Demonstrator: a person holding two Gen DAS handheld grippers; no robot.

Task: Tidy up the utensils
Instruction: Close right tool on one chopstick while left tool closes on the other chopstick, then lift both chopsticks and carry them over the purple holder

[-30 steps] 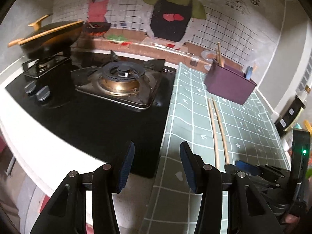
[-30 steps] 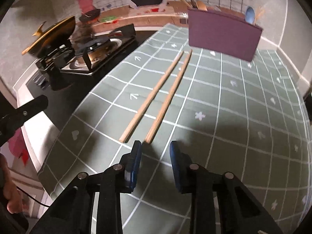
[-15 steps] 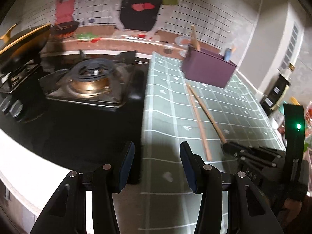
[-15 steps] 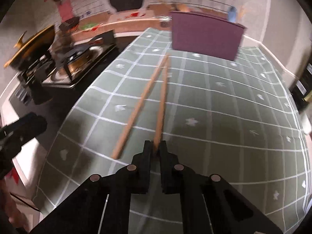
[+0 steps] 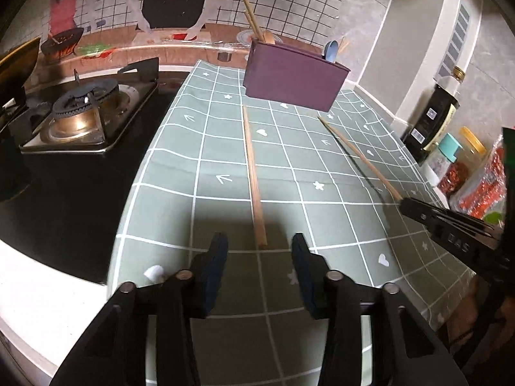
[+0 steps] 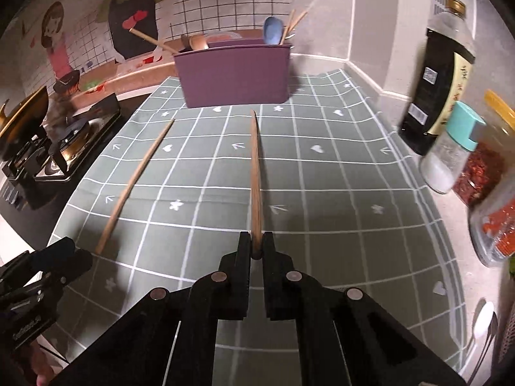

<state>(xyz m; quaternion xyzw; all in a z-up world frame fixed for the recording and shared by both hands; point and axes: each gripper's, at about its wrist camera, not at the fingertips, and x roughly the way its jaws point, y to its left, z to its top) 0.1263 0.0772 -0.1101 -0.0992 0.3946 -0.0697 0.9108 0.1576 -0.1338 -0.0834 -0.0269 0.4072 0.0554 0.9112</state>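
- On the grey-green checked tablecloth (image 5: 206, 160) beside the black gas hob (image 5: 80, 119), one long wooden chopstick (image 5: 254, 177) lies flat, pointing toward the purple rectangular utensil holder (image 5: 294, 82) at the back by the wall.
- Left gripper (image 5: 259, 251): black tongs with dark blue pads, closing. Near end of the flat chopstick sits just ahead of the gap between the pads; pads not touching it.
- Right gripper (image 6: 256, 247): tongs clamped tight on the near end of a second wooden chopstick (image 6: 256, 173). Stick runs straight out from the tips toward the purple holder; far end lifted off the cloth, shadow beneath it.
- Left-wrist view shows the same held stick slanting up from the right tongs at the right edge, well apart from the flat one.
- Purple holder already carries wooden sticks, a wooden spoon and a blue spoon (image 6: 273, 30).
- Right side of the counter: dark sauce bottle (image 6: 441, 74), shaker with teal cap (image 6: 450, 151), jar of red flakes (image 6: 482, 173), standing close together off the cloth's edge.
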